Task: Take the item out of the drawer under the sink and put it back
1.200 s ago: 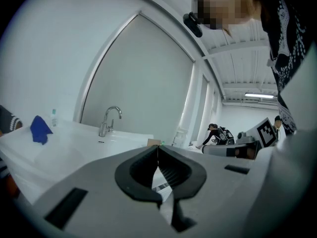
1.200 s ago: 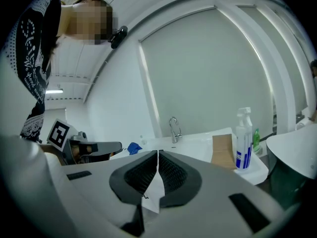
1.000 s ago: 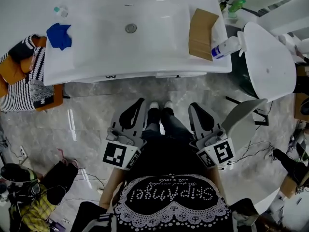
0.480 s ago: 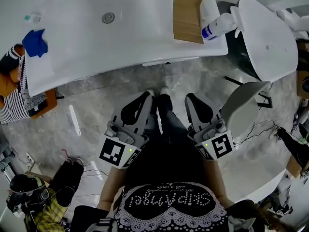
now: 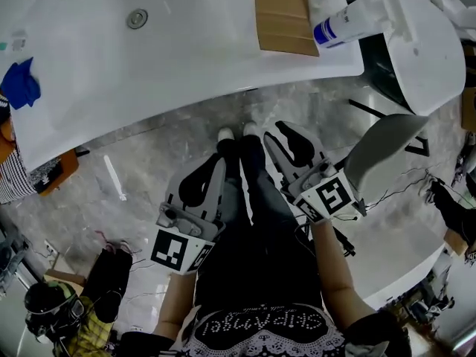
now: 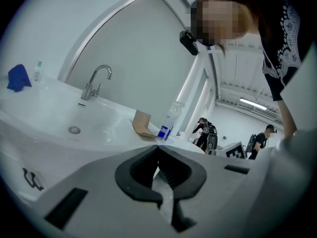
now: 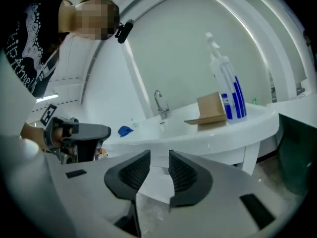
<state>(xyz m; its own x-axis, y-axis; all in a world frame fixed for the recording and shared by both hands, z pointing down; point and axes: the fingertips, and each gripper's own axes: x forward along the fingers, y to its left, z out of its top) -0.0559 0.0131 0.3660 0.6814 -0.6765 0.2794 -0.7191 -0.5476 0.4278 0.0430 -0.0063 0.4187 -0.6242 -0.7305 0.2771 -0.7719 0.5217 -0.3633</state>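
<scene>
Before the sink (image 5: 186, 50), my right tool (image 7: 159, 155) has just been spreading, empty, likely readying for the drawer; left tool (image 6: 158, 148) pressed together.

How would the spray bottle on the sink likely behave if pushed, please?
The bottle stands tall and narrow, so a push near its top would probably tip it. Its plastic looks smooth and the sink glossy, so a low push may slide it. Its fill cannot be seen, so weight is unclear.
</scene>
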